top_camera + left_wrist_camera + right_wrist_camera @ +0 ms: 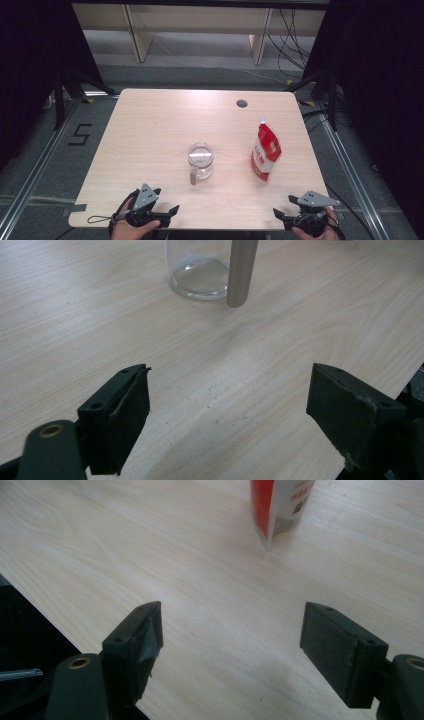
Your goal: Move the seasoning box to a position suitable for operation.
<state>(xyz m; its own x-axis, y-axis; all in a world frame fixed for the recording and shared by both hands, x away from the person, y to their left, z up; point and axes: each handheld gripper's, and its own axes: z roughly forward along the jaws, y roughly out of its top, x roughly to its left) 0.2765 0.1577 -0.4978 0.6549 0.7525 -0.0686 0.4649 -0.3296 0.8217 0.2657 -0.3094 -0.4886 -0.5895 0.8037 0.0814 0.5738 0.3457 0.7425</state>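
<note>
The pale wooden worktop (pixel 150 130) carried two things, both standing upright and well apart from each other. The larger was a red and white pouch (pixel 265 152) with a spout at its top, on the right side of the worktop; in the right gripper view its lower part (pixel 280 505) stood farther along the wood, ahead of the jaws. The smaller was a clear glass jug (pixel 200 161) near the middle of the worktop, its handle turned toward the person; in the left gripper view the jug's base (pixel 200 275) and its beige handle (pixel 242 270) stood ahead of the jaws. The left hand-held gripper (pixel 172 210) sat at the near edge of the worktop on the left, held in the person's left hand (pixel 131 231), with its jaws spread wide and nothing but bare wood between them. The right hand-held gripper (pixel 278 214) sat at the near edge on the right, in the person's right hand (pixel 315 233), its jaws likewise wide apart, gripping nothing and touching neither the pouch nor the jug.
</note>
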